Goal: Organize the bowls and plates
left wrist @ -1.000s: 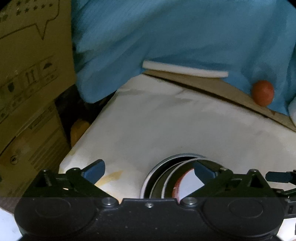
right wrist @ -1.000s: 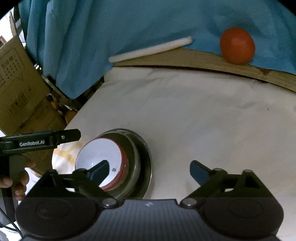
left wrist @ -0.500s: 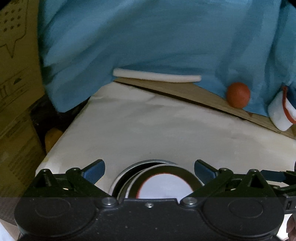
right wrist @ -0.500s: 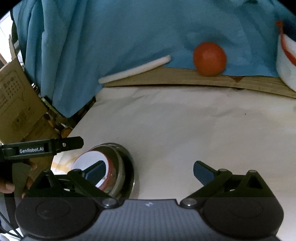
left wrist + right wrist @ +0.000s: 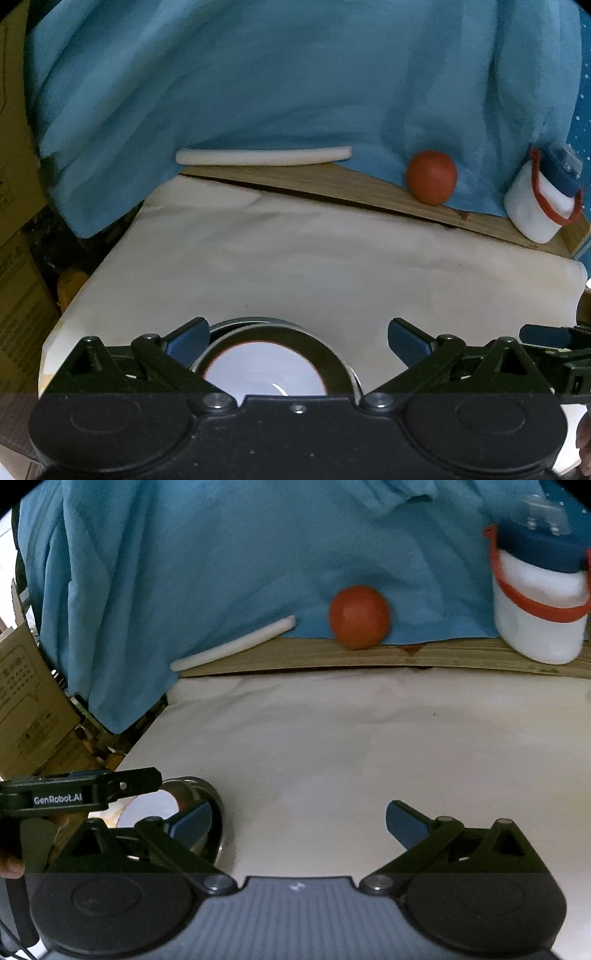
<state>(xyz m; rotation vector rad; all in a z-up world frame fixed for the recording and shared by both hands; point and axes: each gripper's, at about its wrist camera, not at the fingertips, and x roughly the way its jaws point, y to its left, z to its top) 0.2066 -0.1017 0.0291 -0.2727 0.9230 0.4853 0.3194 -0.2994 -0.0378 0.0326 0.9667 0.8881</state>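
Left wrist view: the dishes were already nested. A white bowl (image 5: pixel 264 365) with a red rim sat inside a dark bowl (image 5: pixel 334 360), and both sat on a metal plate (image 5: pixel 255 322) at the near left of the paper-covered table (image 5: pixel 332 266). As far as this view showed, no other plate or bowl waited on the table, so the stacking looked done or nearly done; anything left would lie outside the view. The left gripper (image 5: pixel 295 338) hovered just above and behind the stack, aimed forward over it, its tongs spread wide and grasping nothing. One blue fingertip overlapped the plate's left rim in the picture; whether it touched could not be told. Along the far edge lay a white stick (image 5: pixel 264 156), a ball (image 5: pixel 431 176) and a jar (image 5: pixel 541 201) against a blue cloth (image 5: pixel 277 81).

Right wrist view: the stack (image 5: pixel 184 808) showed at lower left, partly hidden by the left gripper (image 5: pixel 81 792) and by the right gripper's own finger. The right gripper (image 5: pixel 299 818) was held low, to the right of the stack, over bare paper, pointing toward the ball (image 5: pixel 359 617) and jar (image 5: pixel 539 602). Its tongs were released, spread apart, with nothing between them. No other dish lay on the table (image 5: pixel 369 746) in this view either. A cardboard box (image 5: pixel 27 701) stood off the left edge.
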